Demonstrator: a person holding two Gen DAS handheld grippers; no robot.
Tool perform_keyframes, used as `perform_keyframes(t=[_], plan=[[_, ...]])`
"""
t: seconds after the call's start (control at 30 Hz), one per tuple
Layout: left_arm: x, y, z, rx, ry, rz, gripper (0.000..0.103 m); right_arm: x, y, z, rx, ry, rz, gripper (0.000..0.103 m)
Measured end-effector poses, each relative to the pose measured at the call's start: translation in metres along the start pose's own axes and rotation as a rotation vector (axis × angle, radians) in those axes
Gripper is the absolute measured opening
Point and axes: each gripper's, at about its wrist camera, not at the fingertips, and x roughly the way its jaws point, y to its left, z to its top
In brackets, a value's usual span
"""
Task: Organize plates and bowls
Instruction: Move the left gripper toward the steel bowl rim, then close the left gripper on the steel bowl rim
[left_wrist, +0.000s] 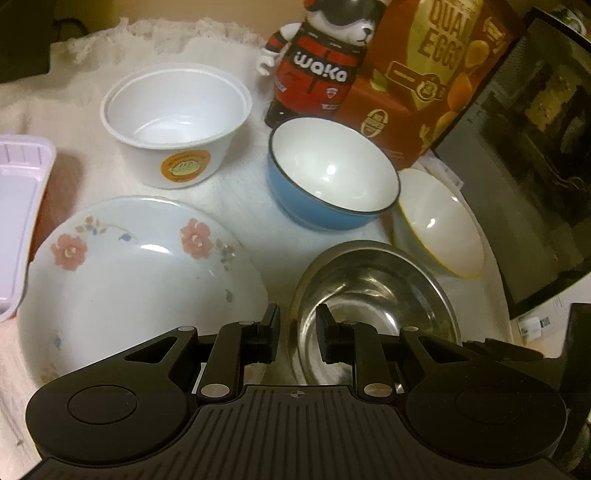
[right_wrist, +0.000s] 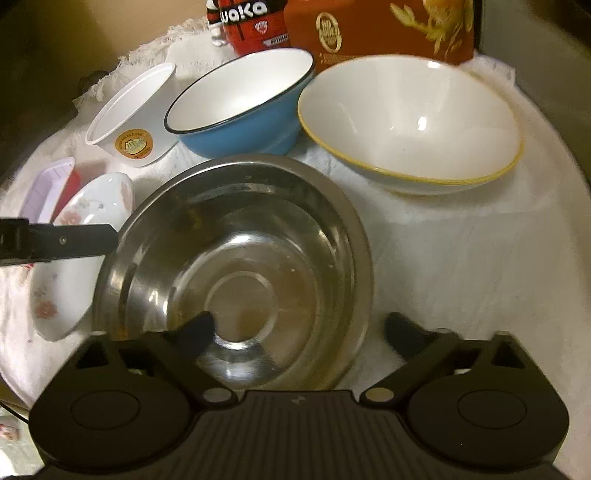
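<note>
The right gripper (right_wrist: 297, 325) gapes wide astride the near rim of the steel bowl (right_wrist: 236, 266), the left gripper (left_wrist: 297, 334) narrow across its nine o'clock rim beside the floral plate (left_wrist: 140, 277), so grip the stiff, light (probably slippery) rim.

Readable text: "waka" in white letters across the chest of the red-and-black bear figure (left_wrist: 317, 62), repeated in the right wrist view (right_wrist: 251, 22). Red and gold carton (left_wrist: 424, 74): large gold letters "QUAI EGG", cut off at the edge. White plastic cup (left_wrist: 177, 125): round orange sticker, lettering too small to read.
</note>
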Motion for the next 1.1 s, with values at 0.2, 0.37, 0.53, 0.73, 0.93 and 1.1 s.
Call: perform_keyframes(t=[0.2, 0.37, 0.53, 0.73, 0.93, 1.1], plan=[[0.014, -0.001, 0.001, 0.02, 0.016, 0.011, 0.025, -0.024, -0.008, -0.004, 0.066, -0.11, -0.009, 0.059], [0.028, 0.002, 0.003, 0.005, 0.048, -0.003, 0.024, -0.017, -0.006, 0.0, 0.087, -0.094, -0.005, 0.044], [0.025, -0.008, -0.001, 0.024, 0.077, -0.031, 0.028, -0.02, -0.004, -0.006, 0.077, -0.074, -0.002, 0.042], [0.028, -0.019, -0.023, 0.033, 0.122, -0.079, 0.027, -0.035, -0.017, -0.018, 0.068, -0.064, -0.037, 0.042], [0.044, -0.027, -0.032, 0.035, 0.155, -0.07, 0.026, -0.036, -0.025, -0.023, 0.064, -0.052, -0.051, 0.043], [0.051, -0.028, -0.029, 0.006, 0.152, -0.062, 0.026, -0.03, -0.026, -0.023, 0.059, -0.045, -0.047, 0.043]])
